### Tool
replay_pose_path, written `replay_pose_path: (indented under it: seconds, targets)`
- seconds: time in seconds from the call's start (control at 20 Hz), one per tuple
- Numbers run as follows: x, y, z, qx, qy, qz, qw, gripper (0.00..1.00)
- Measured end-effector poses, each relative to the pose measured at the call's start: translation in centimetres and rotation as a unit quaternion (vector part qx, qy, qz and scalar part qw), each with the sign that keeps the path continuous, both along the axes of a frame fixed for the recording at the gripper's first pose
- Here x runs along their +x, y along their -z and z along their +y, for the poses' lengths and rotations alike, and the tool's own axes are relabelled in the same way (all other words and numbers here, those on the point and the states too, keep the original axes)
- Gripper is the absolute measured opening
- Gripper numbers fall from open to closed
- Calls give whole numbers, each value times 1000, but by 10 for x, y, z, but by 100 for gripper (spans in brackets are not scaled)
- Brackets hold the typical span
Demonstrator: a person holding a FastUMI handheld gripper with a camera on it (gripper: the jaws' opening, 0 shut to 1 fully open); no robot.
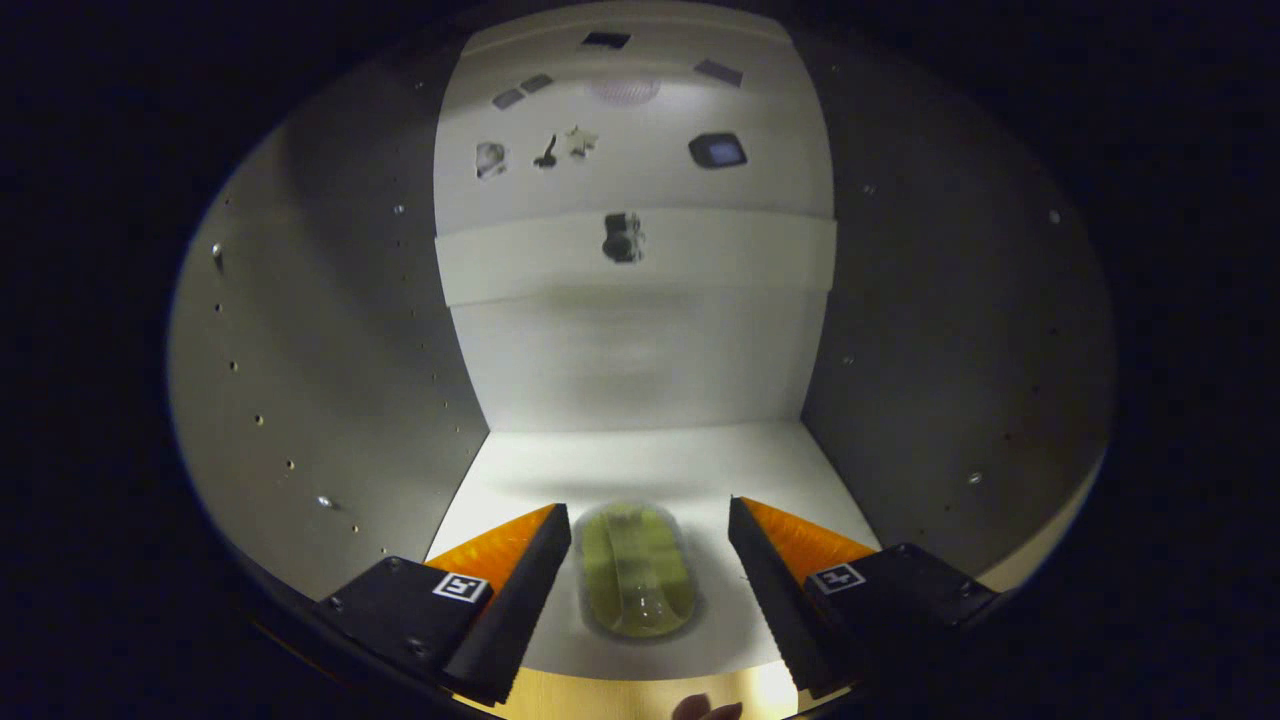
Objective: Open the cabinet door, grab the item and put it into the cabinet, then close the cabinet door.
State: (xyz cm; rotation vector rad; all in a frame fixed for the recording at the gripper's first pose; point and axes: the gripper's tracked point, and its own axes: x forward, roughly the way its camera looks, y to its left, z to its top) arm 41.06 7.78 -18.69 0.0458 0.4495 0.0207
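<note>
Several small dark shapes (622,237) on the upper white surfaces at the back of the white cabinet interior (640,360) are too blurred to identify; some look like flat rectangles, one like a star. A pale round patch (623,90) near the top is equally unclear. At the very bottom, below the fingers, a bit of a person's hand (705,709) is cut off, next to a strip of light wood-coloured surface (600,698).

The task's thing is a translucent yellow-green oblong container (637,584) lying flat on the cabinet's white floor (640,460). Its outline is soft and smeared, with a clearer glassy band running along its middle and a faint shadow around it. What it holds cannot be made out.

The gripper (650,540) has its fingers spread wide, released: the container lies between them with a clear gap on either side, touching neither finger (520,590). The grey side walls (330,380) of the cabinet carry rows of small holes and a few shiny studs.
</note>
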Motion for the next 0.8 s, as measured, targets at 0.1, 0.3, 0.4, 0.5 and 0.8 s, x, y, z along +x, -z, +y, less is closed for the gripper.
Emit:
replay_pose_path:
  seconds: [0.1,0.3,0.4,0.5,0.8]
  targets:
    - [-12,-25,-4,2,4,-30,1000,98]
    - [-50,-86,-13,-7,11,-111,994,98]
    - [-76,-121,-18,-16,21,-159,987,98]
    - [-106,-156,-26,-25,39,-205,978,98]
    - [-217,-216,-47,-43,77,-279,956,98]
